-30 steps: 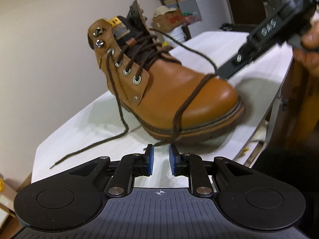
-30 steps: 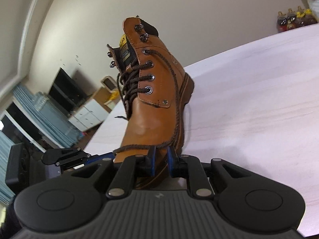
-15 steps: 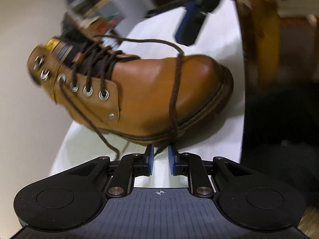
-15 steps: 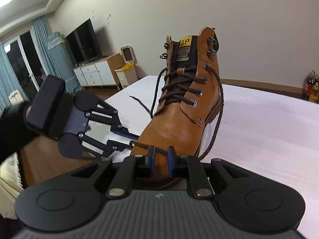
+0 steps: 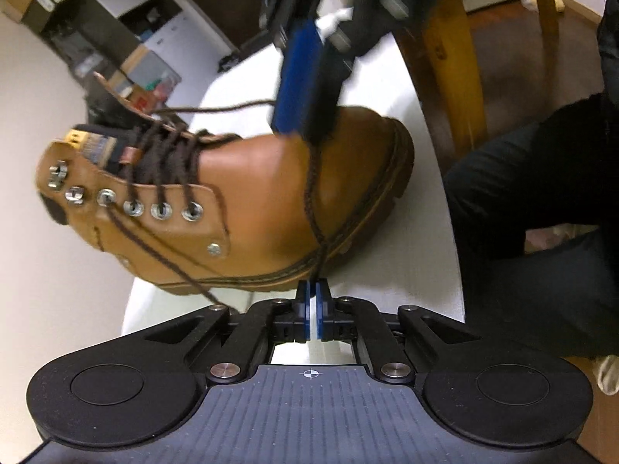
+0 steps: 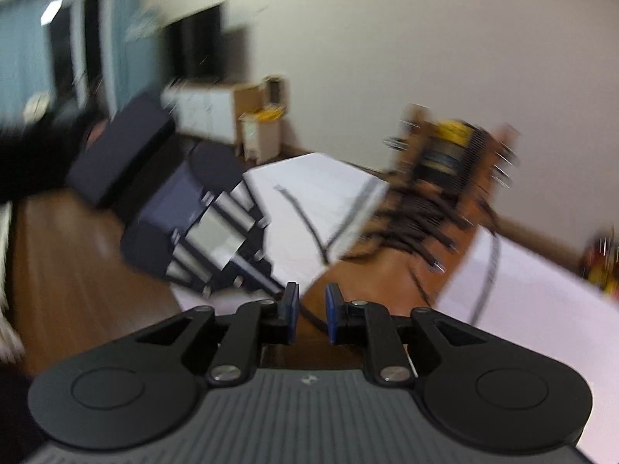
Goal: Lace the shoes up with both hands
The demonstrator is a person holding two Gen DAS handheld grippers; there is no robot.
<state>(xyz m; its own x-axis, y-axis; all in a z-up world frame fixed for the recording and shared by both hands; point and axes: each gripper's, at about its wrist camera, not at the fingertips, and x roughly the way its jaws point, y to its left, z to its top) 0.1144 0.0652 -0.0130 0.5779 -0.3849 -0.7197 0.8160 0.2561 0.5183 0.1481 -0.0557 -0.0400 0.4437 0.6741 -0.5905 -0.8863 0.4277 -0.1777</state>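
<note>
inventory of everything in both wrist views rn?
boot: 1, tan leather, lying on the table
lace: 1, dark brown, threaded through the eyelets, one end draped over the toe
table: 1, white top, under the boot
boxes: several, cardboard, by the far wall
left gripper: black, blue pads, closing at the boot's sole, lace running down to the pads
right gripper: black, blue pads, opening, above the toe
leg: dark trousers, beside the table
</note>
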